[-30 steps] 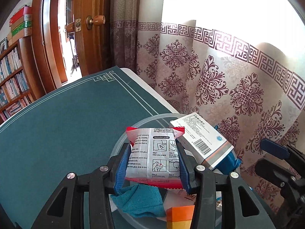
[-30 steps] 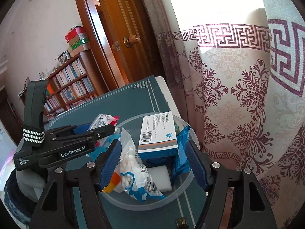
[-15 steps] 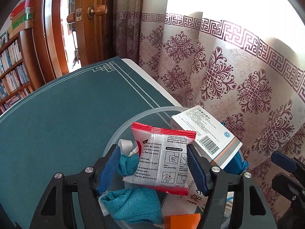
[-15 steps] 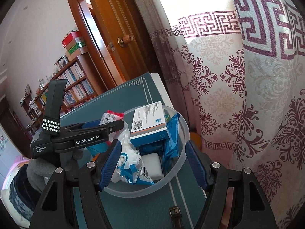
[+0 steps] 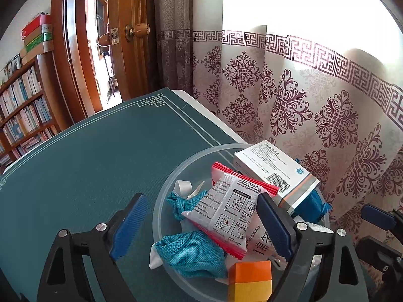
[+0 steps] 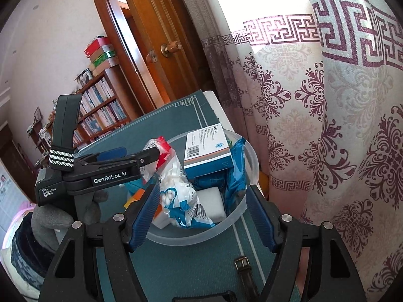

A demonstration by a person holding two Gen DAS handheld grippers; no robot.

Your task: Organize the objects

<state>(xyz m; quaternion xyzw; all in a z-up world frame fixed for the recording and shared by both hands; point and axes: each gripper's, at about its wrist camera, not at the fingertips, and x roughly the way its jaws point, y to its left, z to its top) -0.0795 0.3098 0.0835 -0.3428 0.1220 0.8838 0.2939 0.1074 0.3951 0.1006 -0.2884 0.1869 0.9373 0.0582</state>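
A dark green felt table mat [image 5: 95,166] with a pale line border covers the table, running back toward the patterned curtain [image 5: 314,95] and the glossy wooden door [image 5: 131,50]. Near the curtain edge sits a round, translucent plastic bowl [image 5: 161,201], smooth-walled and heaped with small packages. The largest thing in it is a flat white cardboard medicine box [image 5: 272,168] with a barcode, lying tilted on top of the heap, its long axis running from the bowl's far rim toward the right. A crinkly blue foil wrapper [image 6: 235,171] stands against the bowl wall beside it. The red-edged foil sachet [image 5: 229,211], printed with instruction drawings, lies slanted on the heap between the left gripper's fingers, its long axis running from upper left to lower right. Below it are a coarse-woven teal cloth pouch [image 5: 191,254] and an orange and yellow block [image 5: 252,281]. A clear bag of cotton swabs [image 6: 176,188] leans at the near side.

The left gripper [image 5: 199,224] angles down over the bowl, its jaws opening, the blue ribbed pads clear of the sachet on the left side. The right gripper [image 6: 201,216] hangs at the bowl's near rim, jaws parted, gripping nothing
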